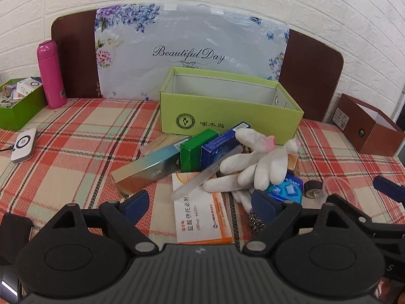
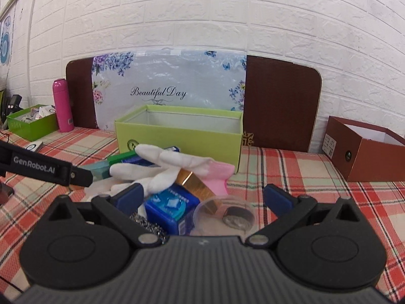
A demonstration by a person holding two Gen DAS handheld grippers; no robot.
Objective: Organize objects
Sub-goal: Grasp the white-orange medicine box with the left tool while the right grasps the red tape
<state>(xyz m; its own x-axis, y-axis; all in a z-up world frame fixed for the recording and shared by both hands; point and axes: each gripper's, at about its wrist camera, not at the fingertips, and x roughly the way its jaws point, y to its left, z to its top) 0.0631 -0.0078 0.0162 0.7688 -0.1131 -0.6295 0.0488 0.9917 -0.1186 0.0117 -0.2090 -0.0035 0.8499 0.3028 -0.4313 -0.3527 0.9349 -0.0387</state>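
On the checked tablecloth (image 1: 76,136), left wrist view: the left gripper (image 1: 202,201) hangs with its jaws spread wide and nothing between them, above an orange-and-white medicine packet (image 1: 202,217). Ahead lies an unsorted heap: a long teal carton (image 1: 149,167), a green carton (image 1: 195,149), a blue carton (image 1: 217,147), a clear stick (image 1: 200,179) and a white glove (image 1: 255,164), all just in front of the light green box (image 1: 227,111). That box looks bare inside as far as its visible walls show. A pink flask (image 1: 50,73) and a smaller dark green box (image 1: 17,109), already holding small items, stand at far left.

Right wrist view: the right gripper (image 2: 202,197) is likewise wide open and holds nothing; below it sit a blue packet (image 2: 169,207), a clear cup (image 2: 225,212), a gold box (image 2: 195,182) and the white glove (image 2: 162,167). The brown box (image 2: 364,152) at right shows only white lining.

Judged progress: sorting has barely begun; the whole heap remains to be boxed.
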